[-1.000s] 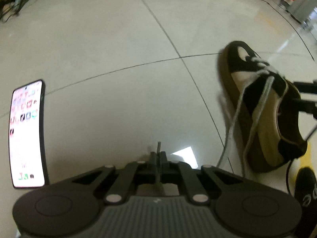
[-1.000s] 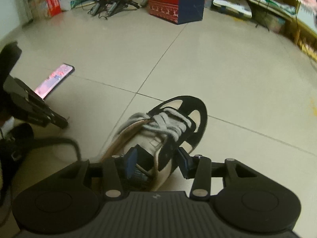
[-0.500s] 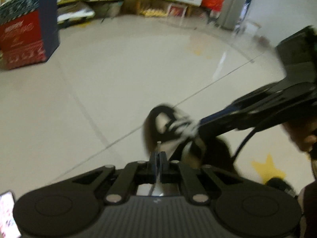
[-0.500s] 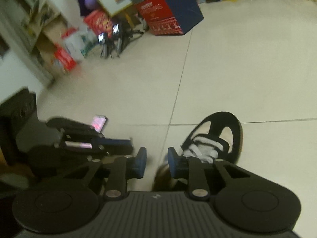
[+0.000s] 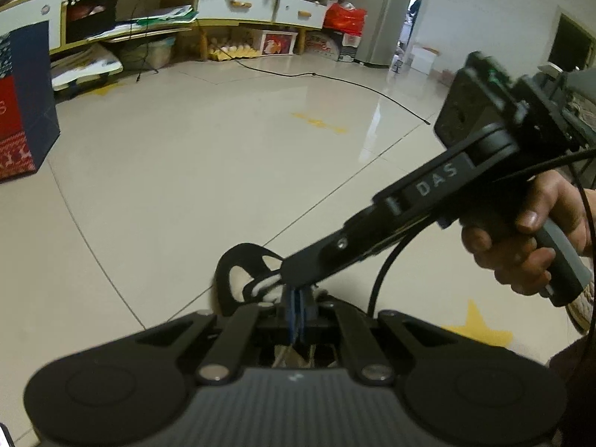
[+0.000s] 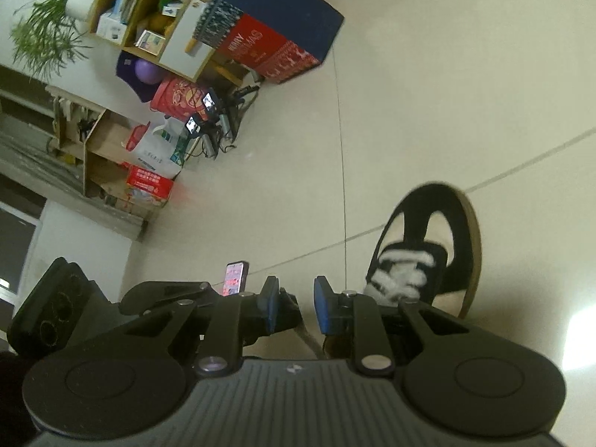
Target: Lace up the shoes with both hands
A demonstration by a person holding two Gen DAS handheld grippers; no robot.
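- Two handheld grippers worked over one black-and-cream shoe that stood on the pale tiled floor, toe pointing away, well clear of the room's edges.
- Open floor lay ahead and to both sides of the shoe; the nearest obstructions, a blue-and-red gift box and cluttered shelving, stood well apart along the wall, and a phone lay on the tiles near the left unit.
- The right gripper crossed in from the right, held in a person's hand. Its blue pads were closing with a plain gap remaining; a pale strand, probably lace, ran below that gap, but contact could not be confirmed.
- The left gripper was fully closed, pads together over the laced upper; whether a strand was pinched could not be told.
- The white laces were already crossed through the forward eyelets.
- Judgement: the step in hand appeared to be a lace transfer between the units. Done well, the right pads should close squarely on the strand near its end before the left lets go, keeping the lace taut.
- Judgement: the two units stood just beside each other over the tongue; a collision or a dropped strand was the main hazard.
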